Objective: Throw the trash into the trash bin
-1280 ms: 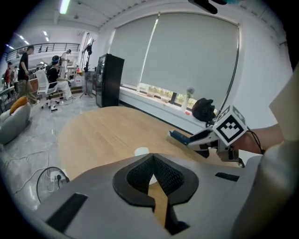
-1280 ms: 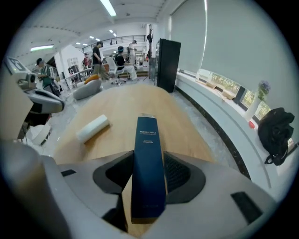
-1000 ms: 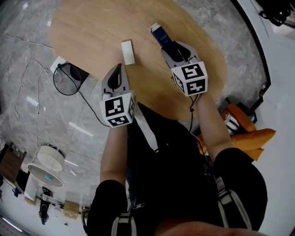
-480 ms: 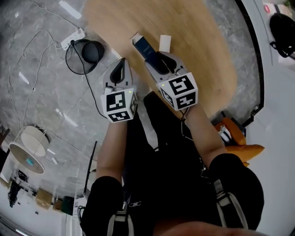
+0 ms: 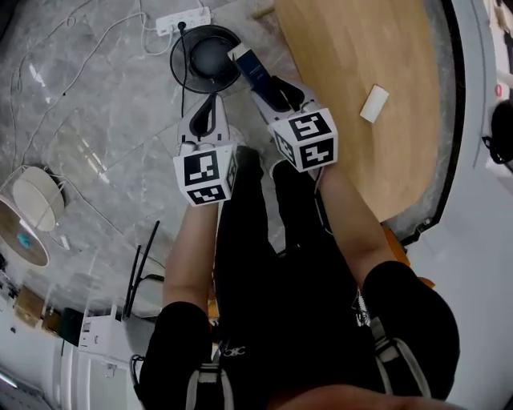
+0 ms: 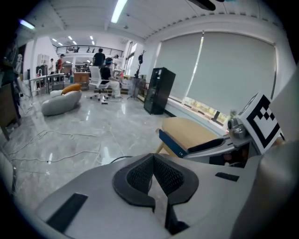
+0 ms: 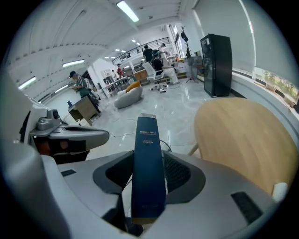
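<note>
Fingers, right gripper (image 7: 148, 164): clamped on a dark blue box (image 7: 148, 140), one pad against each side; the box stands on edge and reaches well beyond the fingertips.
Fingers, left gripper (image 6: 153, 158): closed together, pads touching, nothing between them.
Box position: held clear of the floor; in the head view its far end overlaps the near rim of the trash bin (image 5: 186, 70).
Trash bin: black, round, on the grey floor (image 5: 96, 120), just ahead of the left fingers.
Power strip (image 5: 183, 19): white, on the floor beyond the bin.
Table (image 5: 353, 48): wooden, right of the right fingers.
White item (image 5: 373, 102): on the table, well right of the right fingers.
</note>
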A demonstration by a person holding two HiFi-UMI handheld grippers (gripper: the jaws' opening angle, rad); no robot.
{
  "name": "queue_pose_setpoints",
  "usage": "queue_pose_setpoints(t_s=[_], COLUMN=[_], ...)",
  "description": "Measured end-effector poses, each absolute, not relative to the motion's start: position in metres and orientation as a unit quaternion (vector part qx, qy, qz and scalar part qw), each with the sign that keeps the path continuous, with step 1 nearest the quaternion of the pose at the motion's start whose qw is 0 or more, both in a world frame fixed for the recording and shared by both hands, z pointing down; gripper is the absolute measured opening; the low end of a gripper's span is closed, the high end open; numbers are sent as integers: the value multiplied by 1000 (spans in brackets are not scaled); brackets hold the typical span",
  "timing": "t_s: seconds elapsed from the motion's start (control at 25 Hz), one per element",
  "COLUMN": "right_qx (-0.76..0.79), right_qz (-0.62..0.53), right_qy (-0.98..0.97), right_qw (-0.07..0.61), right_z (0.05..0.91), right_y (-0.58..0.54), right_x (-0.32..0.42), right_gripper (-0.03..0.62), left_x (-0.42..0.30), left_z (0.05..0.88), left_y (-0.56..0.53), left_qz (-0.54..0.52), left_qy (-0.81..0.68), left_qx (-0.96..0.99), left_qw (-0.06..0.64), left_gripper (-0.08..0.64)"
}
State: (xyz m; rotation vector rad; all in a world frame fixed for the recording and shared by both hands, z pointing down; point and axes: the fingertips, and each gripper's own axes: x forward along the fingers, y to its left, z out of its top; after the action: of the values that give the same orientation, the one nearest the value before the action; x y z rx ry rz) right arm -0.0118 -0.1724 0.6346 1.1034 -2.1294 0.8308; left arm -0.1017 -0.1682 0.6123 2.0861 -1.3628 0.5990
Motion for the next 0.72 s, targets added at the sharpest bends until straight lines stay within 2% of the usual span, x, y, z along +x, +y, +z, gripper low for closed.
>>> queue_pose_setpoints(t_s=[0.2,0.32,0.48,0.72], right_qx=[409,408,399,404], right_qz=[322,370,432,460], right_qy=[-784,-756,-732,-694], right_qw=[337,353,345,379], right_z=[713,759,800,880], right_y=[-193,-197,-213,-229], right_x=[-71,-89,-111,-131], right_gripper=[196,196,197,198], left_x=[-171,-196,-212,-223], left_z=[653,671,688,708], left_y=[-170,-168,-172,-178], left_qz=[220,223,221,221], left_qy=[-531,-535,-542,-536], left_qx=[755,746,735,740], left_qw=[315,328,342,340], left_gripper=[12,12,12,12])
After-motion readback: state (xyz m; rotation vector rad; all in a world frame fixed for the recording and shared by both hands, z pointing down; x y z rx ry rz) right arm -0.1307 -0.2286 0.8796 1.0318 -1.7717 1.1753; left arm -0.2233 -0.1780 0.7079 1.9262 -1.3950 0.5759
